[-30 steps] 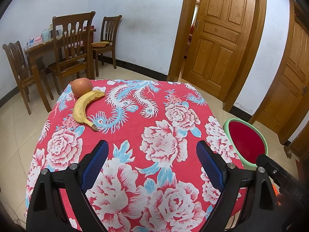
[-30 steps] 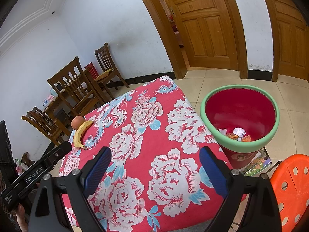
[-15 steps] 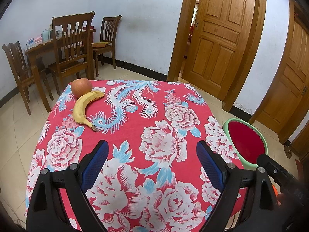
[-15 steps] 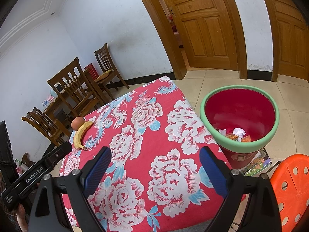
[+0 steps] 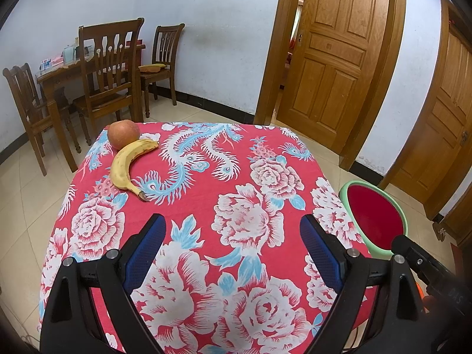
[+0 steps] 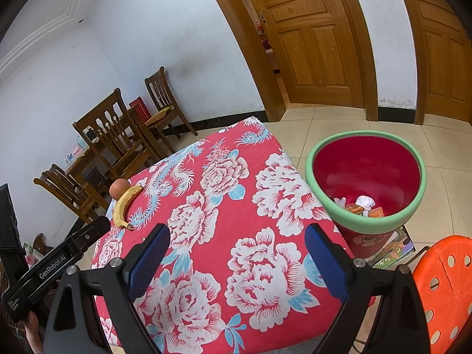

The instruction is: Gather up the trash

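Nothing has moved: both the left gripper [image 5: 233,236] and right gripper [image 6: 237,246] hover with jaws spread, empty, above the floral tablecloth [image 5: 206,206]; wrappers lie in the trash bin [image 6: 365,138]

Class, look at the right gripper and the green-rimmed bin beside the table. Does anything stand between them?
Nothing visible does. The right gripper hangs open and empty over the flowered tablecloth; the bin stands on the floor just past the table's right edge, its mouth open, trash lying at its bottom. The orange stool stands off to the side.
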A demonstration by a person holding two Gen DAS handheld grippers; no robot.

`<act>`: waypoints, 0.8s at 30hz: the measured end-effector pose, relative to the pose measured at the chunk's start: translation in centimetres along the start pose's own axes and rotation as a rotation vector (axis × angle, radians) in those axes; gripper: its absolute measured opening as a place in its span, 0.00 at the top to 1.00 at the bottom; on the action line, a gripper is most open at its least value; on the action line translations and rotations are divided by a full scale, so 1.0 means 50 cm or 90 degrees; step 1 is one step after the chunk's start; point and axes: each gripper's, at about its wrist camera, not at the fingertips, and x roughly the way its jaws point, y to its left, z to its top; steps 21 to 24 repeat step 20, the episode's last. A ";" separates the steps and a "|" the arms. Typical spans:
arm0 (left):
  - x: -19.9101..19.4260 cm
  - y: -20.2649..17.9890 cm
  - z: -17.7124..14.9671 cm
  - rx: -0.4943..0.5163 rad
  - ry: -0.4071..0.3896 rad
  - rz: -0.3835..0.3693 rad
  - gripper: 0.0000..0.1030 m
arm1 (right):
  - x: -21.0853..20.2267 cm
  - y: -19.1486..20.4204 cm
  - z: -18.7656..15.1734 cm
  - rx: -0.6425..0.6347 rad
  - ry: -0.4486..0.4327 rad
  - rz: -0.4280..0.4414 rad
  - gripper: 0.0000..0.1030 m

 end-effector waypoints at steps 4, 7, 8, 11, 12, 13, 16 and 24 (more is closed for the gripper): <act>0.000 -0.001 0.000 -0.001 -0.001 -0.002 0.11 | 0.000 0.000 0.000 0.000 -0.001 0.001 0.08; 0.000 -0.001 0.001 0.000 0.001 -0.001 0.11 | 0.000 0.000 0.000 0.001 0.000 0.000 0.08; 0.000 0.000 0.001 0.000 0.000 -0.001 0.11 | 0.000 -0.001 0.000 0.001 0.000 0.000 0.08; 0.000 0.000 0.000 -0.001 0.000 0.001 0.11 | 0.000 0.000 0.000 0.001 0.000 0.000 0.08; -0.001 -0.001 0.001 -0.001 0.000 0.001 0.11 | 0.000 -0.001 0.000 0.001 0.000 0.000 0.08; 0.000 -0.001 0.001 -0.002 0.001 0.002 0.11 | 0.000 -0.001 0.000 0.001 0.000 0.001 0.08; -0.001 -0.003 0.004 -0.004 0.001 0.003 0.11 | 0.001 -0.001 0.000 0.001 0.000 0.001 0.08; 0.000 0.000 0.004 -0.007 0.004 0.006 0.11 | 0.001 -0.001 0.000 0.002 0.000 0.000 0.08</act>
